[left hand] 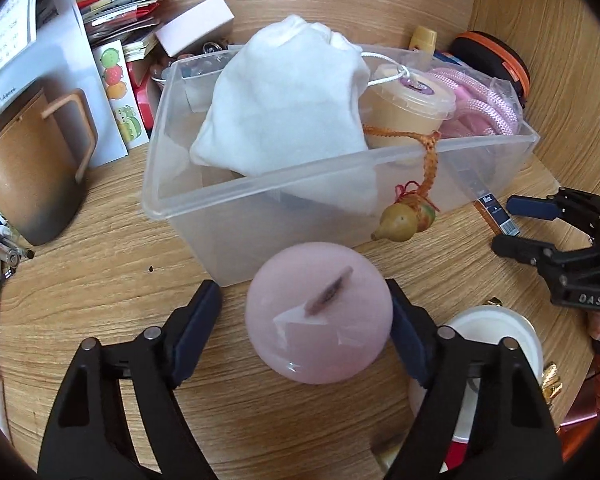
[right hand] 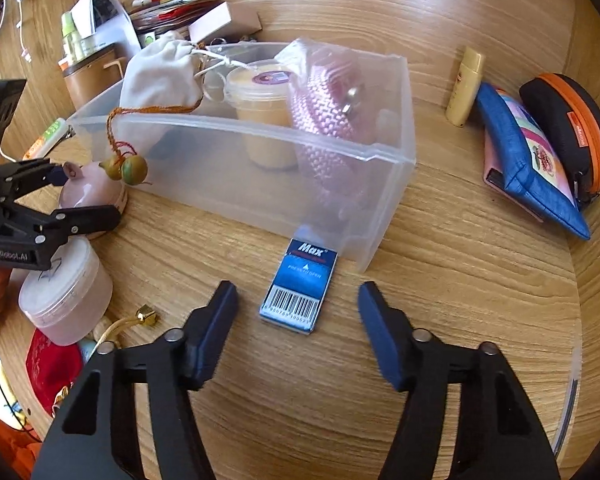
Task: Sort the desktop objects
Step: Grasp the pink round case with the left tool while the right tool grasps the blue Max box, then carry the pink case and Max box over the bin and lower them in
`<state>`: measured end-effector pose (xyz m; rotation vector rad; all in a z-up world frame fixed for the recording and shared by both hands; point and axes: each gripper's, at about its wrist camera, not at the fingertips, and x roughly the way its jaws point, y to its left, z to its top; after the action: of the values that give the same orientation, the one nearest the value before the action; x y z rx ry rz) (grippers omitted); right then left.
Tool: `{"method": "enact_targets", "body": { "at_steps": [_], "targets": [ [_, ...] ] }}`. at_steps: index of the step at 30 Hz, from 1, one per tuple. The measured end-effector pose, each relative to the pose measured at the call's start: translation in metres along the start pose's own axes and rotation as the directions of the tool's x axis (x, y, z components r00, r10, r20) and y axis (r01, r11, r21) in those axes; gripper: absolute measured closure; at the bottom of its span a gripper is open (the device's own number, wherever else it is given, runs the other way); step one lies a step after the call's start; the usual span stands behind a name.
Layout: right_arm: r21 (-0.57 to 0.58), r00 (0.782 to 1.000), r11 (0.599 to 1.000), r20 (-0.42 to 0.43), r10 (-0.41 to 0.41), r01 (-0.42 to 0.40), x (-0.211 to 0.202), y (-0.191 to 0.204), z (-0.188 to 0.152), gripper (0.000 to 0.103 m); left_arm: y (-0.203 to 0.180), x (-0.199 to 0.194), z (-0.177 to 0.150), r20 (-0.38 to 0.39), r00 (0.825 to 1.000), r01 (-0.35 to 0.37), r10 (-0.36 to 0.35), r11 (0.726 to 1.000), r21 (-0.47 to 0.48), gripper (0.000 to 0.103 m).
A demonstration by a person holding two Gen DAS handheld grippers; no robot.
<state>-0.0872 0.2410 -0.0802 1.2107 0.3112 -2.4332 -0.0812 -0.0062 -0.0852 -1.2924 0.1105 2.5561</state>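
A clear plastic bin on the wooden desk holds a white drawstring pouch, a lidded yellow cup and a pink rope bundle. A gourd charm hangs over its front wall. My left gripper is open around a pink apple-shaped jar in front of the bin; the right finger touches it, the left stands apart. My right gripper is open, its fingers either side of a blue "Max" box on the desk.
A brown mug and papers stand left of the bin. A white-lidded jar sits near the apple jar. A yellow tube, blue pouch and orange-rimmed black case lie right.
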Motion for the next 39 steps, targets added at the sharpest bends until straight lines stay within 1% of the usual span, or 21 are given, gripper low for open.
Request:
{"method": "enact_targets", "body": {
  "at_steps": [1, 2, 3, 5, 7, 13, 20, 23, 29, 33, 39],
  "targets": [
    [-0.005, 1.000, 1.000, 0.006, 0.005, -0.005, -0.001, 0.000, 0.000, 0.059, 0.000, -0.001, -0.001, 0.003, 1.000, -0.001, 0.001, 1.000, 0.000, 0.025],
    [-0.008, 1.000, 1.000, 0.007, 0.007, -0.007, -0.001, 0.001, 0.001, 0.064, 0.000, -0.001, -0.001, 0.008, 1.000, 0.003, -0.003, 1.000, 0.000, 0.027],
    [-0.011, 1.000, 1.000, 0.008, 0.006, -0.006, -0.001, 0.002, 0.001, 0.064, 0.000, -0.002, -0.002, 0.011, 1.000, 0.002, -0.002, 1.000, 0.001, 0.029],
    [-0.010, 1.000, 1.000, 0.009, 0.011, -0.011, -0.003, 0.001, 0.000, 0.068, -0.001, -0.004, -0.004, 0.020, 1.000, 0.004, -0.004, 1.000, 0.007, 0.032],
    [-0.004, 1.000, 1.000, 0.010, 0.013, -0.013, -0.003, -0.001, 0.001, 0.071, -0.003, -0.005, -0.004, 0.025, 0.999, 0.023, -0.023, 1.000, 0.011, 0.040],
    [0.009, 1.000, 1.000, 0.014, 0.009, -0.009, -0.005, -0.002, -0.001, 0.077, -0.002, -0.006, -0.002, 0.029, 1.000, 0.010, -0.010, 1.000, 0.008, 0.040],
    [0.009, 0.999, 0.999, 0.034, 0.038, -0.038, -0.013, 0.005, -0.004, 0.078, 0.004, -0.012, -0.003, 0.049, 0.999, -0.005, 0.006, 1.000, -0.018, 0.040],
    [0.019, 0.996, 0.997, 0.054, 0.070, -0.072, -0.021, 0.006, -0.005, 0.078, 0.005, -0.016, -0.004, 0.059, 0.998, -0.006, 0.008, 1.000, -0.023, 0.040],
    [0.010, 0.992, 0.996, 0.092, 0.092, -0.093, -0.038, 0.015, -0.004, 0.078, 0.008, -0.029, -0.008, 0.085, 0.996, -0.003, 0.007, 0.999, -0.044, 0.040],
    [-0.013, 0.987, 0.996, 0.130, 0.093, -0.092, -0.050, 0.020, -0.002, 0.078, 0.007, -0.039, -0.004, 0.117, 0.993, 0.011, -0.004, 0.998, -0.058, 0.040],
    [-0.034, 0.981, 0.997, 0.181, 0.072, -0.067, -0.070, 0.020, 0.007, 0.078, -0.002, -0.059, 0.003, 0.172, 0.985, 0.013, -0.006, 0.999, -0.039, 0.040]
  ]
}}
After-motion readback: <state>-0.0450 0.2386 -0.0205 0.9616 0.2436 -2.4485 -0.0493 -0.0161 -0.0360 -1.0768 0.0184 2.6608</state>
